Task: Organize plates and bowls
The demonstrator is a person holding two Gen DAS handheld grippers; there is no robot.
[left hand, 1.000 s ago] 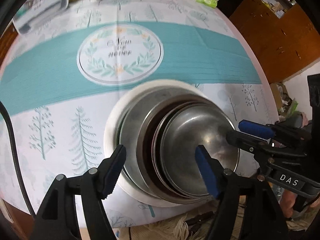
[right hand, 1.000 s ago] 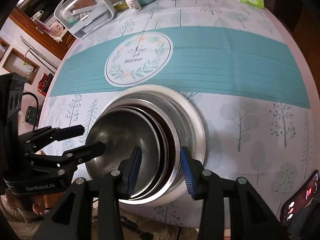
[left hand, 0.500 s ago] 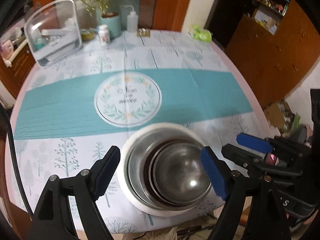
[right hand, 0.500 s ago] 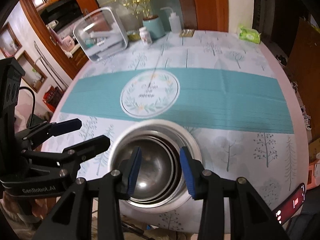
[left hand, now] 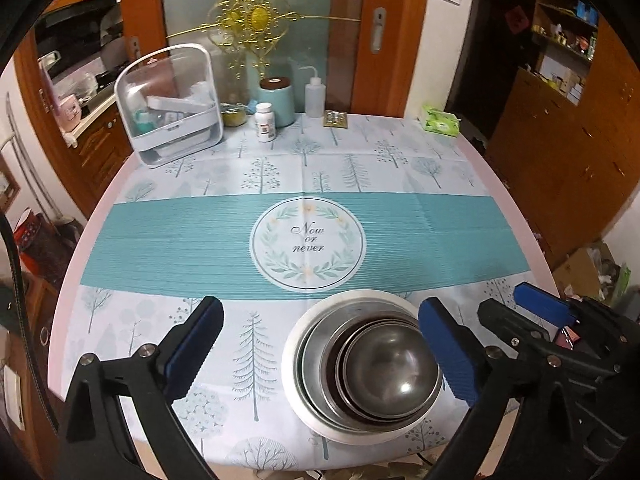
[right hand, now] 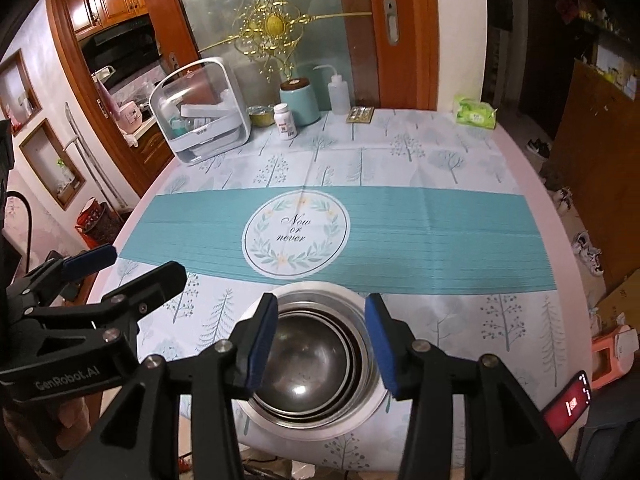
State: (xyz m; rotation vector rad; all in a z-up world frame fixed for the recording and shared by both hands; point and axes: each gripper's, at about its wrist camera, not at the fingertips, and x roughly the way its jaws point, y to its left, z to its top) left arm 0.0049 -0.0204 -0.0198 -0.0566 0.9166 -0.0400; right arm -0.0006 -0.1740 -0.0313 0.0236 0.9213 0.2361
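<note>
both grippers angle down above the nested bowls point(left hand: 372, 368); fingers just opened wider, holding nothing.

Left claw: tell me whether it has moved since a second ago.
Yes. The left claw has pulled up and back from the bowls, which look smaller against its fingers, and its jaws have been opening, empty.
</note>
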